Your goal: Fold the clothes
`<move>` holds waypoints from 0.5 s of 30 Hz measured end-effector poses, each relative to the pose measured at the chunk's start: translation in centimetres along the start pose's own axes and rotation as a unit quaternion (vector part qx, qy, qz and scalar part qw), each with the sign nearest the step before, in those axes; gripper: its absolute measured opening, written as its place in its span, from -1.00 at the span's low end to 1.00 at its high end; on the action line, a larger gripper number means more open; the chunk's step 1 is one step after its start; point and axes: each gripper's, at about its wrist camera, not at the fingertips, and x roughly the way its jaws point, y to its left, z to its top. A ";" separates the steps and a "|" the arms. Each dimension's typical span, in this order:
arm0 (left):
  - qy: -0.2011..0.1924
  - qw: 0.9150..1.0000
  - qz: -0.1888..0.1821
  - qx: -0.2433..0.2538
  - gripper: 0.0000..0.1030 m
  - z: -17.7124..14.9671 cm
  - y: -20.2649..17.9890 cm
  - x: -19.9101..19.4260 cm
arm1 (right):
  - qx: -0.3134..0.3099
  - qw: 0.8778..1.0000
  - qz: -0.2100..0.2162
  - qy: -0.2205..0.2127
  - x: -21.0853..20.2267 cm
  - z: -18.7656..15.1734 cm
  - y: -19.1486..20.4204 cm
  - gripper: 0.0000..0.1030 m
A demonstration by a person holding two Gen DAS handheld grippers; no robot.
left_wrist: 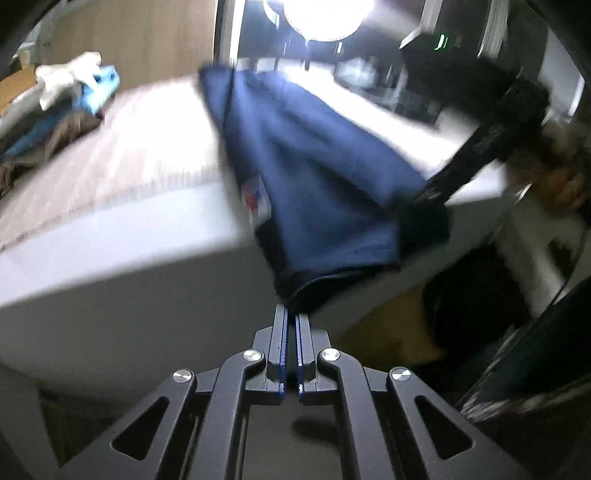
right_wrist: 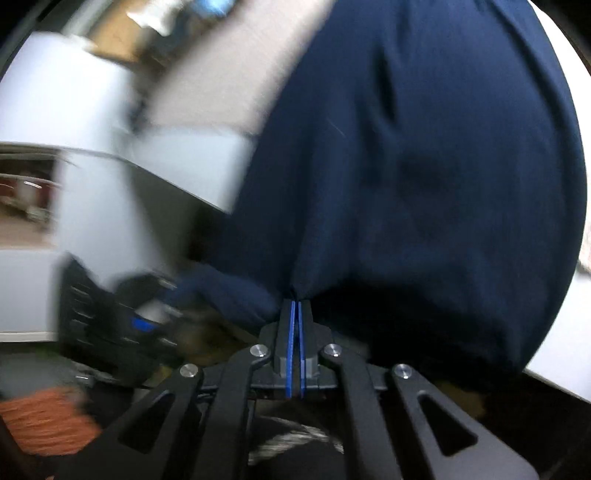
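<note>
Stood in a dim room with wood-panelled wall point(left_wrist: 122, 33) at the back and one glaring round lamp point(left_wrist: 321, 14) overhead. Held one broad bed point(left_wrist: 110, 147), topped by a pale striped cover and edged by a white side panel, as the working surface. Bore one navy garment point(left_wrist: 314, 166) stretched from the far part of the bed toward the near edge and off it, filling most of the right wrist view point(right_wrist: 424, 166). Showed one white label point(left_wrist: 255, 199) with a red and blue mark on the garment's left hem. Kept one heap of other clothes point(left_wrist: 70, 96) at the far left corner, white and light blue on top, brown beneath, well apart from the navy piece; number of pieces in it could not be told through the blur. Counted two grippers: left gripper point(left_wrist: 291, 317) clenched on a bunched near corner of the garment, right gripper point(right_wrist: 295, 306) pinched tight on another gathered fold, also seen reaching in from the right point(left_wrist: 436, 188). Caught one hand point(left_wrist: 554, 181), blurred, behind that right tool
</note>
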 end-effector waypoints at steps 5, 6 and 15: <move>0.041 0.999 0.030 -0.003 -0.96 -1.0 1.0 1.0 | 0.017 0.999 0.031 0.005 -1.1 -1.4 -1.8 -0.87; 0.039 0.999 0.033 -0.010 -0.97 -0.9 1.3 0.6 | 0.023 0.999 0.031 -0.007 -2.0 -1.8 -2.2 -0.81; -0.040 0.998 -0.016 0.045 -0.46 3.7 -3.1 -1.0 | 0.082 0.991 0.050 -0.088 -7.5 -4.3 -6.0 -0.77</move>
